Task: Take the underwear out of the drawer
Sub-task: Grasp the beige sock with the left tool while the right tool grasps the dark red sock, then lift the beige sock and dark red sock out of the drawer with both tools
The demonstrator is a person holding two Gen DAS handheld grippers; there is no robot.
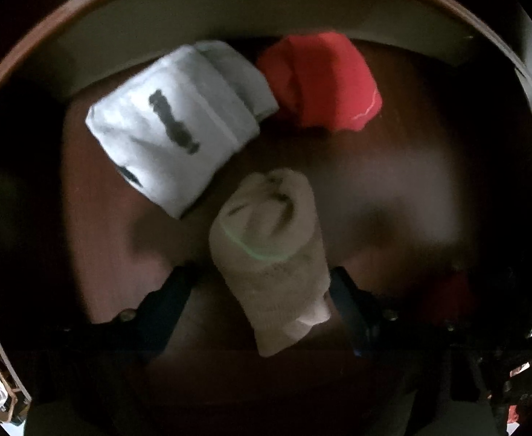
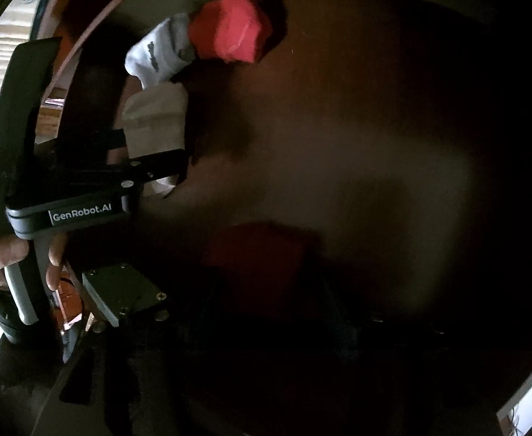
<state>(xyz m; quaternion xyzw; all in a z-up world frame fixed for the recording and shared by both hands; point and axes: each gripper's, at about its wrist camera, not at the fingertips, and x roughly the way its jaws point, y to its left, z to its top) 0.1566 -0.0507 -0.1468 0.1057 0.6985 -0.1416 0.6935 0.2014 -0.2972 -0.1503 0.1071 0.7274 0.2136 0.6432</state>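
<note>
Cream rolled underwear point(image 1: 271, 254) is lying between the left gripper point(image 1: 262, 283)'s spread fingers, contact unclear. Beyond it, white point(image 1: 178, 123) and red point(image 1: 320, 80) bundles are sitting in the drawer point(image 1: 95, 196). Whether the right gripper's dark jaws are open, I cannot tell.

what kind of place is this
Probably a bedroom dresser, seen from inside an open wooden drawer. Rolled clothes lie on its floor: a white bundle, a red bundle and a cream bundle.
</note>
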